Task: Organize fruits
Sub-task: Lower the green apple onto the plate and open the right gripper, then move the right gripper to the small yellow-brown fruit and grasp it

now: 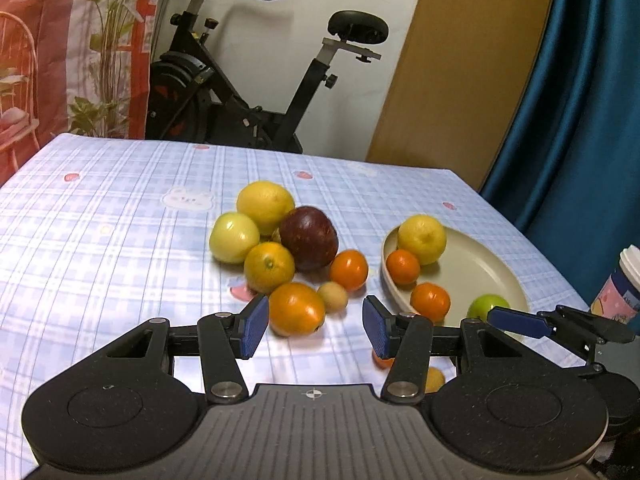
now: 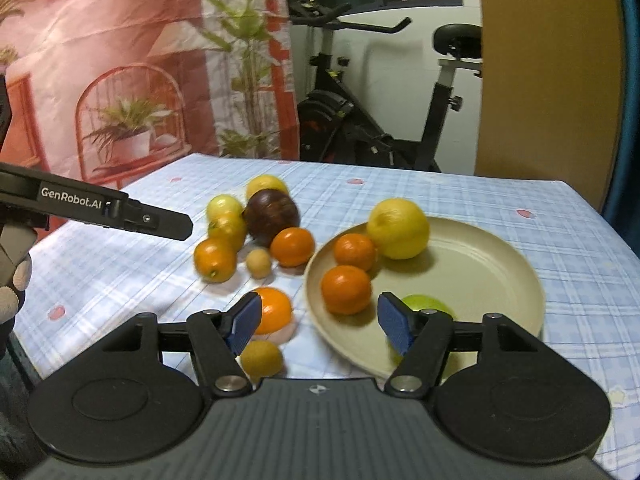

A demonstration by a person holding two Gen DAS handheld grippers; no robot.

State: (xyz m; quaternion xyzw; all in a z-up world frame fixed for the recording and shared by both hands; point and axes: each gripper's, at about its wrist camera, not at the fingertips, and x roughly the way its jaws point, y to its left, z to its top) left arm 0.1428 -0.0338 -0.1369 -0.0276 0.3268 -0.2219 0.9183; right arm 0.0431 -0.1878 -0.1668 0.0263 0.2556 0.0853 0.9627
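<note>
A loose pile of fruit lies on the checked cloth: a lemon (image 1: 265,206), a dark red apple (image 1: 308,238), a pale green apple (image 1: 234,236) and several oranges. My left gripper (image 1: 316,330) is open, low over the cloth, with the nearest orange (image 1: 296,308) just beyond its left pad and untouched. To the right, a beige plate (image 2: 480,264) holds a lemon (image 2: 398,228), two small oranges (image 2: 346,290) and a green apple (image 2: 426,304). My right gripper (image 2: 320,328) is open over the plate's near left rim, gripping nothing.
A lidded paper cup (image 1: 620,288) stands at the table's right edge. Another orange (image 2: 274,310) and a yellowish fruit (image 2: 262,358) lie near the right gripper's left finger. An exercise bike (image 1: 240,92) stands behind the table, with a blue curtain at the right.
</note>
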